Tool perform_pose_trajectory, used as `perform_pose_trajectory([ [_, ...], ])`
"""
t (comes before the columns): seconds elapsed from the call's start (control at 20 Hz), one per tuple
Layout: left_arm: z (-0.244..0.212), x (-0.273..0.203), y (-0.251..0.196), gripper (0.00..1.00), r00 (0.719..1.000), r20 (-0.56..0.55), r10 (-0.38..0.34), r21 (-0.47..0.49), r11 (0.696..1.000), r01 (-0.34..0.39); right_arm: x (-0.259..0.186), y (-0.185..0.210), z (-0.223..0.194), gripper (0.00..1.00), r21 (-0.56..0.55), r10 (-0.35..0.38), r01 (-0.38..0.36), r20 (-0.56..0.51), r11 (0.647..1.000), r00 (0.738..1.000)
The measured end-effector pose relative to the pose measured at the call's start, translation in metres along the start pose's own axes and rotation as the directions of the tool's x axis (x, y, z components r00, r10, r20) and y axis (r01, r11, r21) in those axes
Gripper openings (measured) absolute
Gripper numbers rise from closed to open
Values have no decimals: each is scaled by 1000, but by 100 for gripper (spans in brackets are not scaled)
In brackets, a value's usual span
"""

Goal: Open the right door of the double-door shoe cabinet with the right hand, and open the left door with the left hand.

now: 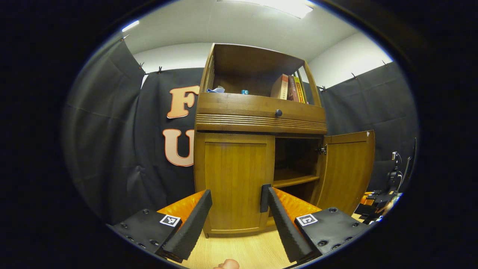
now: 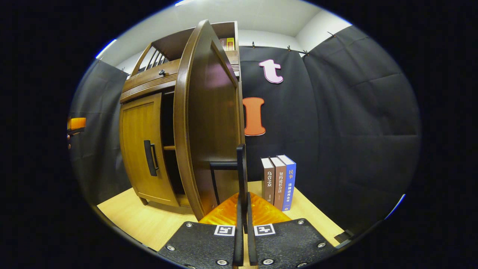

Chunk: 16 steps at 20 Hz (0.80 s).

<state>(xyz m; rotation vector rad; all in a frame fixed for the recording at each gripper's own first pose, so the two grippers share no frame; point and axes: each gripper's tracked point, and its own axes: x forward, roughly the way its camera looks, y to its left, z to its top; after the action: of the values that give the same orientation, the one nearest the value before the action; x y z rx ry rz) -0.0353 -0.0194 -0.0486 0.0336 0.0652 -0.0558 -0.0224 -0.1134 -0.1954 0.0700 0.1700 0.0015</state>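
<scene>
The wooden shoe cabinet [image 1: 261, 112] stands on a pale wood surface. Its left door [image 1: 235, 179] is closed, with a dark handle [image 2: 151, 157] on the inner edge. The right door [image 1: 347, 168] is swung wide open, baring the inner shelves. My left gripper [image 1: 236, 195] is open just in front of the left door, a finger on each side of its lower half and touching nothing. The right door [image 2: 209, 112] shows edge-on in the right gripper view. My right gripper [image 2: 242, 157] is shut on its black handle [image 2: 223, 164]. It also shows far off [image 1: 373, 203] beyond the open door's edge.
Three books [image 2: 278, 181] stand upright on the wood surface right of the open door. More books [image 1: 287, 87] and small items sit in the cabinet's top shelf above a knobbed drawer [image 1: 278, 113]. Black cloth walls close in on all sides.
</scene>
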Motion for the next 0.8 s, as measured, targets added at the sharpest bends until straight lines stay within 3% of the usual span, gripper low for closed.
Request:
perform_pose_trajectory([
  [0.8, 0, 5, -23, 95, 1000, -8, -23, 10, 1000, 24, -3, -17, 4, 4, 25, 41, -41, -1, 999, 999],
])
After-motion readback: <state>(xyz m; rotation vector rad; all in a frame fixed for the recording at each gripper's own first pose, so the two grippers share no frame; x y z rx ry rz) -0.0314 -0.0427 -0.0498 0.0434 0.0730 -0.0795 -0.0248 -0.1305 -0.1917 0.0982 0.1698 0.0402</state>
